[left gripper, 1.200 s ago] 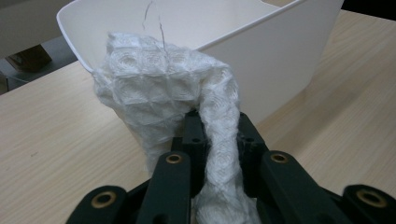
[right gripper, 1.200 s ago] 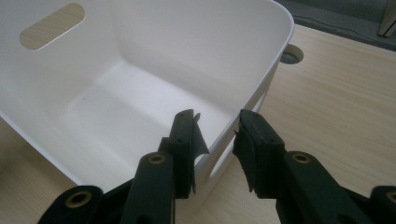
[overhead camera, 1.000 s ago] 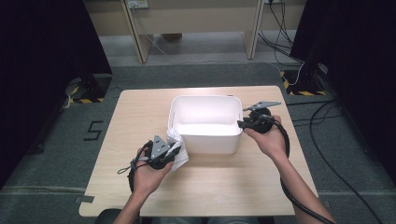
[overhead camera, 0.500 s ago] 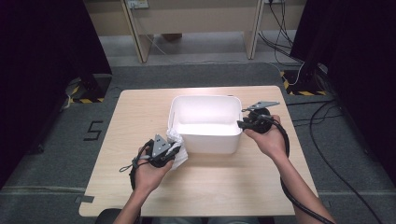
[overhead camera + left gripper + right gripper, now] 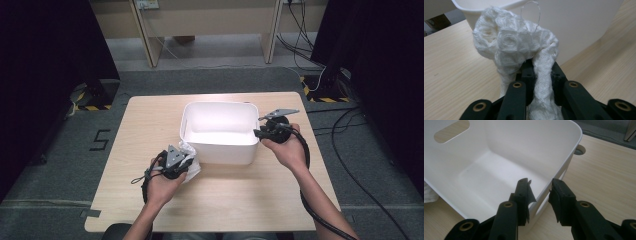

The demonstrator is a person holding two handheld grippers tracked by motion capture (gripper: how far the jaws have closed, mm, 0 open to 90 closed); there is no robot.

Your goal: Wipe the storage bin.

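A white plastic bin stands in the middle of the wooden table. My left gripper is at the bin's near left corner, shut on a crumpled white knitted cloth. In the left gripper view the cloth bulges above the jaws, right in front of the bin's outer wall. My right gripper is at the bin's right rim. In the right gripper view it straddles the rim, one jaw inside the bin and one outside, closed against the wall. The bin's inside is bare.
The wooden table has free room left of the bin and along its front edge. A round cable hole sits in the tabletop beyond the bin. Cables trail from both grippers, and grey floor surrounds the table.
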